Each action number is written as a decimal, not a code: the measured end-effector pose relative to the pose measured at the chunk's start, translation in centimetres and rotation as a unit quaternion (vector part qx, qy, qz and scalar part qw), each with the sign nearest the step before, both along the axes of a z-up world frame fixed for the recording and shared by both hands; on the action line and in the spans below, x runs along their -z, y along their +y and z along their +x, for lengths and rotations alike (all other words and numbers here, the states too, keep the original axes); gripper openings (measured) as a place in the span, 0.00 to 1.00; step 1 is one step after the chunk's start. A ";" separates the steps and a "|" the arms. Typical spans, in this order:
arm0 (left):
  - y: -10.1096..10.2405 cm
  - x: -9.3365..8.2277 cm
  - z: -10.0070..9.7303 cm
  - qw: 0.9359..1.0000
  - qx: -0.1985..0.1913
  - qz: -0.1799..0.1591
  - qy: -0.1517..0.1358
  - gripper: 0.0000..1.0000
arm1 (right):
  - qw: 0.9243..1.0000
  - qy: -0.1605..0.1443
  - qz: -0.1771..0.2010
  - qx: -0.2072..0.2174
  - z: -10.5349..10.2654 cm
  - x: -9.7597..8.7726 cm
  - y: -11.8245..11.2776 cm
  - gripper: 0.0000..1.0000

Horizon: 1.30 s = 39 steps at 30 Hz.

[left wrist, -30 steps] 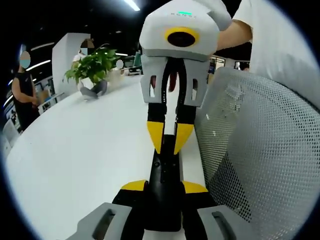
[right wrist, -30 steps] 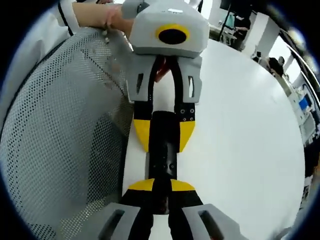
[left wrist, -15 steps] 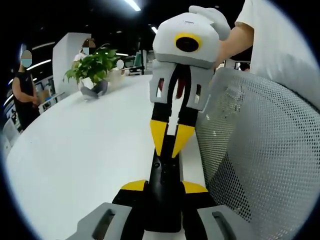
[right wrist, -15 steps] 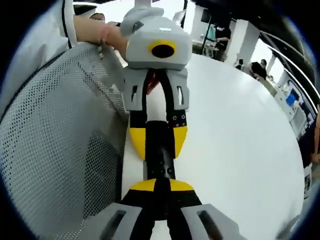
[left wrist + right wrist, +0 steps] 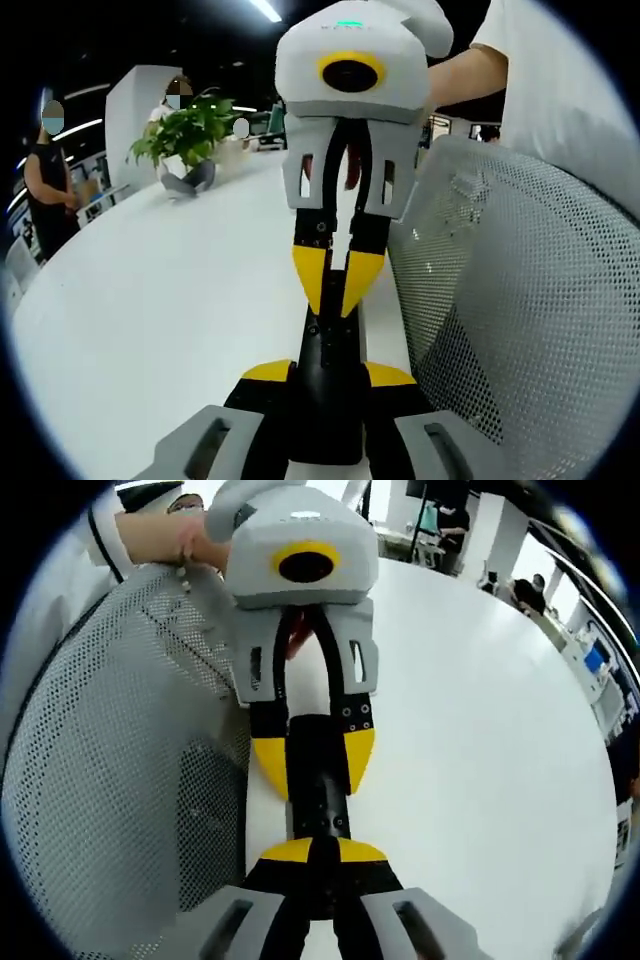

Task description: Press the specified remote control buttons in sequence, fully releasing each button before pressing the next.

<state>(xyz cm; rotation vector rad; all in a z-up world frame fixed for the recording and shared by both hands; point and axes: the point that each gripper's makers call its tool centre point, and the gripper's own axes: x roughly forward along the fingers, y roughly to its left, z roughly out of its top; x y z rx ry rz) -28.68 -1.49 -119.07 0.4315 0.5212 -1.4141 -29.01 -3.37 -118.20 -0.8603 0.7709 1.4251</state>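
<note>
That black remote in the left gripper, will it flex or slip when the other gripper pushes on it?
The remote looks like a rigid slim bar, so it probably won't flex. Its casing looks glossy and the left gripper clamps only its narrow sides, so a hard push from the right gripper might tilt it.

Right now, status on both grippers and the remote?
Left gripper shut on the remote. Right gripper jaws shut, tips down on the remote's top face. Mesh chair back close alongside, not blocking.
</note>
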 end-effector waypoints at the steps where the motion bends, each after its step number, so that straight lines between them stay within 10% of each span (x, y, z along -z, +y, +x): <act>1: 0.0 0.0 0.0 1.000 0.000 0.000 0.000 0.25 | 1.000 -0.010 0.004 -0.011 0.0 0.0 0.0 0.03; 16: 0.0 0.0 0.0 1.000 0.002 0.002 0.000 0.25 | 1.000 -0.023 0.002 -0.003 -0.1 -0.1 0.0 0.00; 23: 0.1 0.1 0.0 1.000 0.001 0.002 0.001 0.25 | 0.996 0.053 -0.053 0.044 0.1 0.1 0.2 0.00; 39: 0.1 0.0 0.0 1.000 -0.001 0.003 0.001 0.25 | 0.993 0.093 -0.034 0.062 0.1 0.1 -0.6 0.00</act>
